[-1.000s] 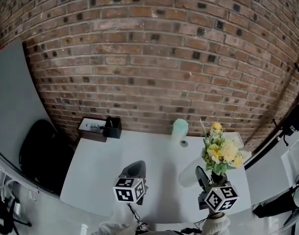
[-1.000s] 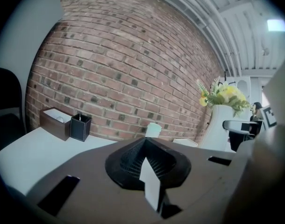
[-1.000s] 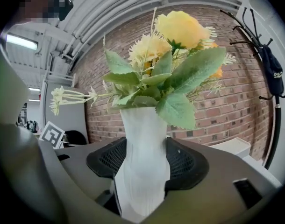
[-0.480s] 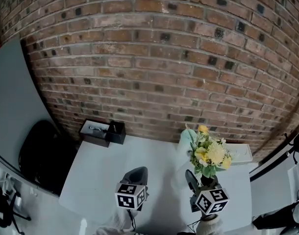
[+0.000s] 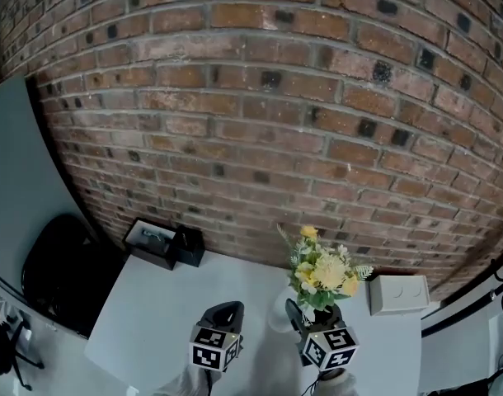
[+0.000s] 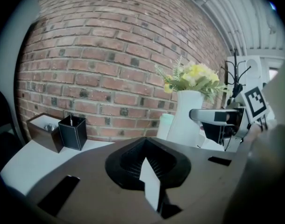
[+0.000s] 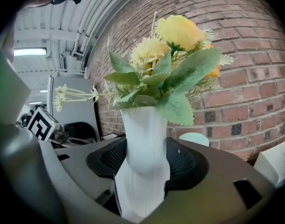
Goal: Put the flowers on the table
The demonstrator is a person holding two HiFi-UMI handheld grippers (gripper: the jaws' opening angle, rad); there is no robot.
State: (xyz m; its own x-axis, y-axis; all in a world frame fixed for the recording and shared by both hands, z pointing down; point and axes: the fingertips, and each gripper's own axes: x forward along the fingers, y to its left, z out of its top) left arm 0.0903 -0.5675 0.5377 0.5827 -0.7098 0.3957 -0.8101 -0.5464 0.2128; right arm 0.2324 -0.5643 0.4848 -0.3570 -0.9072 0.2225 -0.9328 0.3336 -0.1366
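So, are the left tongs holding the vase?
No: the white vase sits clamped in the right tongs, and the left tongs hold nothing.

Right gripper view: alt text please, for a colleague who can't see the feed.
The right gripper is clamped on the lower body of a white ribbed vase at centre frame. The vase holds yellow flowers with green leaves. Behind it is a red brick wall, with a pale green cylinder at its foot.

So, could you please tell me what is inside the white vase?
The white vase holds yellow flowers with green leaves; its opaque wall hides their lower stems and any water.
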